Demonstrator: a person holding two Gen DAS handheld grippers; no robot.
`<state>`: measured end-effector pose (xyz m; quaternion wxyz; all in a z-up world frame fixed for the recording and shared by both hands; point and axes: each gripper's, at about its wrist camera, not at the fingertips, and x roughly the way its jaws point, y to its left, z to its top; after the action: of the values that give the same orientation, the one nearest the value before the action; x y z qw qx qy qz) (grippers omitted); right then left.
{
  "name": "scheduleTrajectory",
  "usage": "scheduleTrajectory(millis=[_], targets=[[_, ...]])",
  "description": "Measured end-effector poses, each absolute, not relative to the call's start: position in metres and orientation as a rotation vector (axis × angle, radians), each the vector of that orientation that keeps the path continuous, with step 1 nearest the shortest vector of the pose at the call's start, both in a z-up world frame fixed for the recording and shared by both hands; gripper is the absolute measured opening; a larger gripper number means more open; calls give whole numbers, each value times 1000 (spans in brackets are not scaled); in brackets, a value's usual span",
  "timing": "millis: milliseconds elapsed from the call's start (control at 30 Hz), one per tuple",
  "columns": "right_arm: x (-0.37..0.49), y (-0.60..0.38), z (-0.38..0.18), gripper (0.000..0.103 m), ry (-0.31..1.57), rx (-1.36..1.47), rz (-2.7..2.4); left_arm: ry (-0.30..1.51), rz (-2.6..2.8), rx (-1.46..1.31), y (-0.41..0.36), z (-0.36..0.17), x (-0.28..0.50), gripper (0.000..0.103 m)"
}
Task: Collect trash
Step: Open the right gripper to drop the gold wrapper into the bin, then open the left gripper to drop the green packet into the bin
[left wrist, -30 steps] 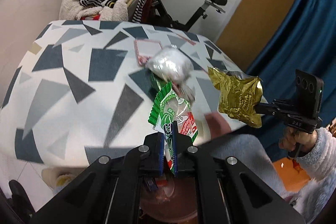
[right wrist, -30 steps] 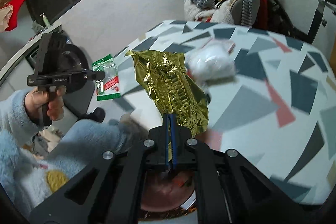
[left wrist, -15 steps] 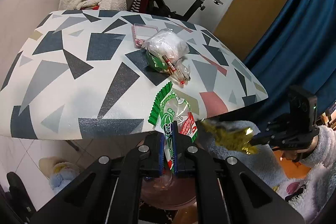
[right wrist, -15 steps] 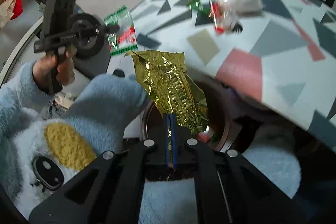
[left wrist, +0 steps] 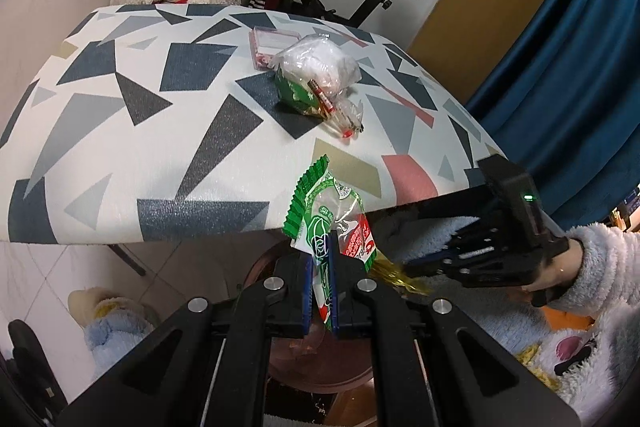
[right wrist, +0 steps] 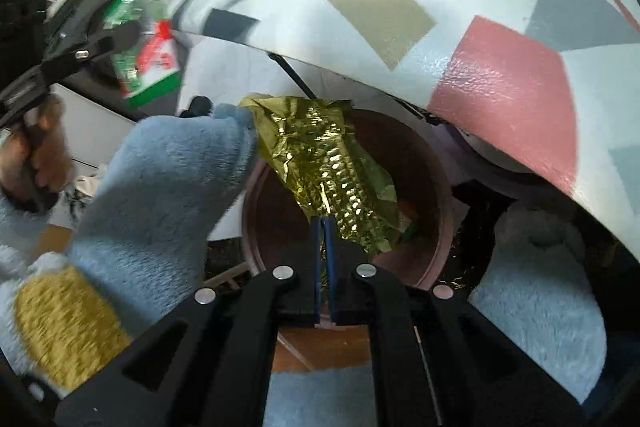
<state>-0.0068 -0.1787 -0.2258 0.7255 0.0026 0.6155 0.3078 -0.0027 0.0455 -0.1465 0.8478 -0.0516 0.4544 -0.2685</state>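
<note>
Down past the table edge, the gold foil wrapper (right wrist: 324, 179) is pinched by its lower corner between the blue pads of the right gripper (right wrist: 324, 227), the jaws clamped tight on it. It stands up crumpled ahead of the fingers, directly over the open mouth of the brown bin (right wrist: 434, 187) below. From the left wrist view only a gold scrap (left wrist: 400, 273) of it shows at the tip of the right gripper (left wrist: 408, 265), just right of the left tool's fingers.

The left gripper (left wrist: 321, 275) is clenched on the green-and-red wrapper (left wrist: 330, 223), which sticks up ahead of its blue pads, with the bin's rim (left wrist: 320, 381) under them. In the right wrist view that wrapper (right wrist: 146, 35) hangs blurred up and to the left.

Farther ahead of the left tool, on the patterned table (left wrist: 120, 155), lie more pieces: a clear bag of white stuff (left wrist: 320, 67), a green packet (left wrist: 296, 93) touching it, and clear wrappers with red print (left wrist: 340, 115) just beside. A pink-edged card (left wrist: 272, 41) lies beyond them
</note>
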Motion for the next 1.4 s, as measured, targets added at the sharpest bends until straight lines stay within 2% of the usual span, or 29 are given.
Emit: scheduleTrajectory(millis=[67,100,233,300,400,500,733,967,1400], targets=[[-3,-176,-235,9,1375,15,656,962,-564,-106,45,-149,-3,7],[-1,-176,-239,13,1378,20,640,965,-564,-106,45,-151,-3,7],[2,-180,-243,39,1357,38,617,968,-568,-103,45,-154,-5,7],[0,-185,-237,47,1327,52,621,967,-572,-101,44,-156,-5,7],[-3,-191,-223,76,1232,16,630,967,-579,-92,42,-159,-5,7],[-13,-194,-203,96,1106,-69,655,965,-592,-73,38,-165,-6,7],[-20,-199,-183,97,901,-172,608,949,-623,-46,25,-180,-11,8],[-19,-216,-184,97,740,-86,477,913,-651,-47,11,-202,-18,8],[-17,-226,-192,97,752,-40,427,935,-649,-21,-2,-227,-19,8]])
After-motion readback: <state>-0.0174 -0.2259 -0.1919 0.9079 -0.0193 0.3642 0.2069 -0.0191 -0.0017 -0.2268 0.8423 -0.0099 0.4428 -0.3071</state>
